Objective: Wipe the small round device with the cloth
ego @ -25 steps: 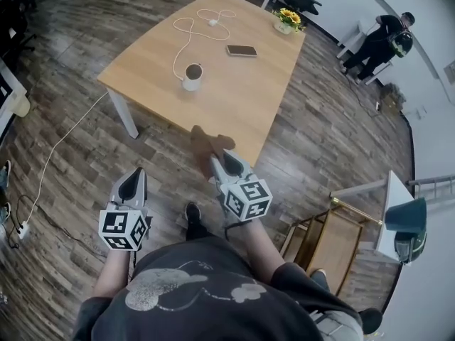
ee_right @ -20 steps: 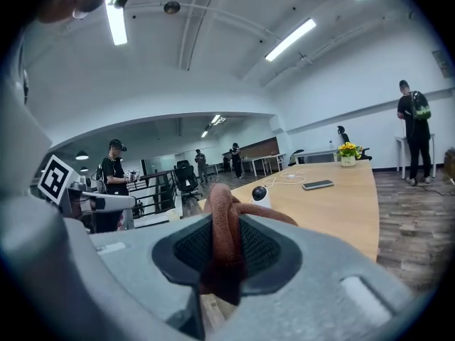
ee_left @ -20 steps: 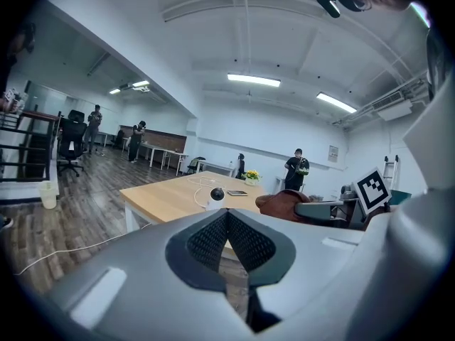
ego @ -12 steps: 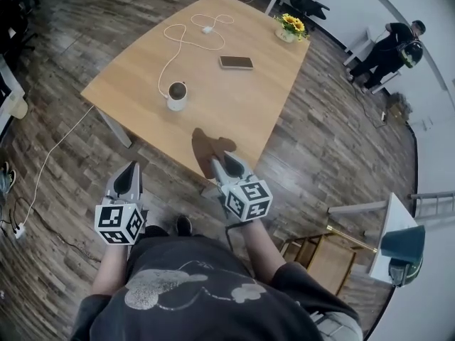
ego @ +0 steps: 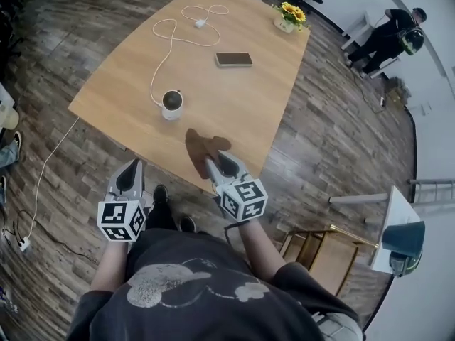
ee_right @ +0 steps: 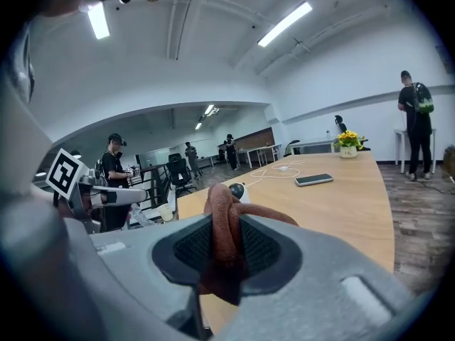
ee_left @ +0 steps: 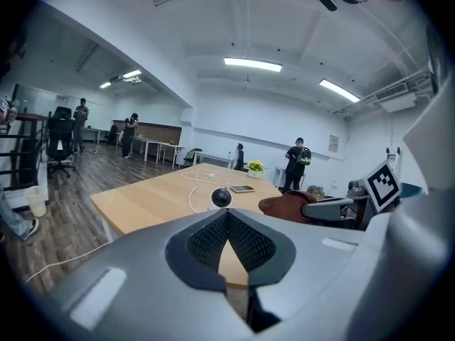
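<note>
The small round device [ego: 171, 104], white with a dark top, stands on the wooden table [ego: 234, 105], left of centre. A brown cloth [ego: 205, 148] hangs over the table's near edge, and my right gripper [ego: 217, 165] is shut on it. In the right gripper view the cloth [ee_right: 222, 222] is pinched between the pads of the right gripper [ee_right: 226, 226], and the device [ee_right: 238, 189] shows just beyond it. My left gripper [ego: 130, 172] is shut and empty, off the table's near-left edge. The left gripper view shows the left gripper [ee_left: 227, 217] with the device [ee_left: 221, 198] straight ahead.
A phone [ego: 234, 60], a coiled white cable [ego: 169, 30] and a pot of yellow flowers [ego: 288, 18] lie farther back on the table. The cable runs down to the floor at left. A person [ego: 387, 34] stands at the far right. A wooden stool [ego: 320, 244] is near right.
I have stepped closer to the table; its near edge now sits right by both grippers. The cloth stays in the right gripper and now reaches over the tabletop.
</note>
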Action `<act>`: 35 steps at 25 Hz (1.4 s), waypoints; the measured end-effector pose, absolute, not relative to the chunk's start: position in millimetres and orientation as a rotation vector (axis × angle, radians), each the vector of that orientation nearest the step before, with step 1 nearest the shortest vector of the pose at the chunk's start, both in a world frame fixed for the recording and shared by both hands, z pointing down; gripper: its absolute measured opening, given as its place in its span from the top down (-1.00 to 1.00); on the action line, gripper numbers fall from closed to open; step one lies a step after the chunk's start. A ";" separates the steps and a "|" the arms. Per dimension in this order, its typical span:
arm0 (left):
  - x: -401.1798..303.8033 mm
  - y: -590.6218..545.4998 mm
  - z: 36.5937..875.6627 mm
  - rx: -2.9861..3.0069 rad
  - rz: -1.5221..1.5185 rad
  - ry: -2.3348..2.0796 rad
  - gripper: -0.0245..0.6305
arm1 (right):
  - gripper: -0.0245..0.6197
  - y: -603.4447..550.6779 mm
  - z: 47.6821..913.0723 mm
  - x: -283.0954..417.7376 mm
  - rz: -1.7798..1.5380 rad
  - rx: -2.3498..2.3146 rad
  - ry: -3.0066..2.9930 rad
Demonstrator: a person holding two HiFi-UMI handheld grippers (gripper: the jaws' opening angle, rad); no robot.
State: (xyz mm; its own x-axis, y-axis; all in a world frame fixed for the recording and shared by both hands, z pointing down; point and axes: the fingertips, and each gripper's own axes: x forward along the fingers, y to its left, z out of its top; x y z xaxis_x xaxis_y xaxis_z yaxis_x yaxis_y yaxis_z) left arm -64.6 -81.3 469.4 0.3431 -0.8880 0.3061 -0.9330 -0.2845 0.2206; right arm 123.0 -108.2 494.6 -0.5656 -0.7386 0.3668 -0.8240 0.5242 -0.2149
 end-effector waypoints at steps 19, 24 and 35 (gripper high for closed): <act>-92.0 -188.5 479.3 2.382 0.237 -1.310 0.87 | 0.68 -258.1 481.6 21.8 0.418 1.339 -2.413; -95.2 -199.6 486.0 2.378 0.256 -1.287 0.87 | 0.67 -258.5 488.1 42.4 0.456 1.409 -2.357; -83.1 -193.6 488.7 2.336 0.261 -1.342 0.87 | 0.67 -246.8 507.8 111.0 0.578 1.534 -2.270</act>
State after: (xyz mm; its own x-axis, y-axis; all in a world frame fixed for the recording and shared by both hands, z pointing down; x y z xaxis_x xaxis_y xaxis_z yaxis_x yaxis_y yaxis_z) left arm -83.1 -193.6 488.7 0.5137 -0.7751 0.3678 -0.8565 -0.4382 0.2727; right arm 111.0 -246.8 507.8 -0.3596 -0.7934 0.4912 -0.9317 0.3345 -0.1418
